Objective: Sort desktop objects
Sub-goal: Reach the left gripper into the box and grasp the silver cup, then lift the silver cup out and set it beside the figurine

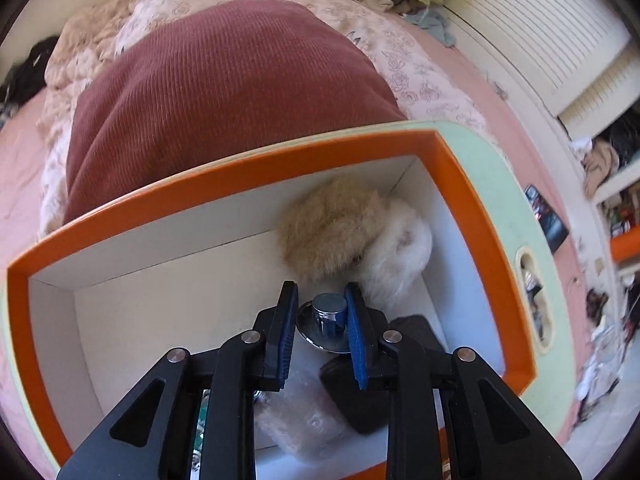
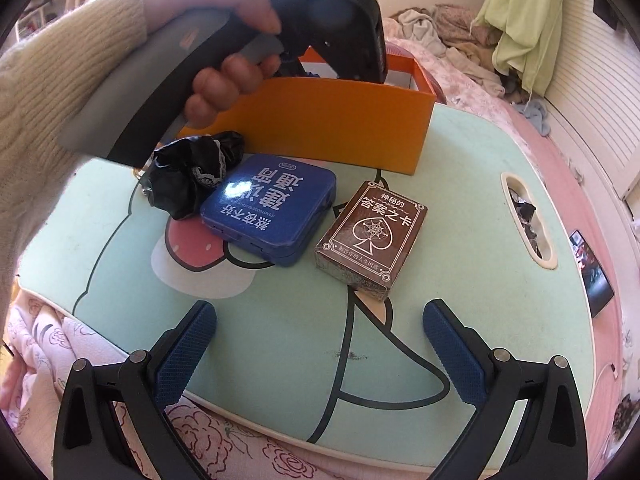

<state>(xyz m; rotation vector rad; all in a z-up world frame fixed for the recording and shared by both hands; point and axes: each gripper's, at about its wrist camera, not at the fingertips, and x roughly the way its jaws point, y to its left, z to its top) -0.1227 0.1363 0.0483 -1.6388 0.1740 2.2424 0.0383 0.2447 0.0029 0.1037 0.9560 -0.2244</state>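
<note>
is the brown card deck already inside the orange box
No, the brown card deck lies on the mint table mat, in front of the orange box.

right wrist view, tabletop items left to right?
Black crumpled cloth → blue tin → brown card box → handle cutout in the table → phone off the table's edge.

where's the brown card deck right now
In the right wrist view, the brown card deck lies on the green mat, right of the blue tin.
</note>
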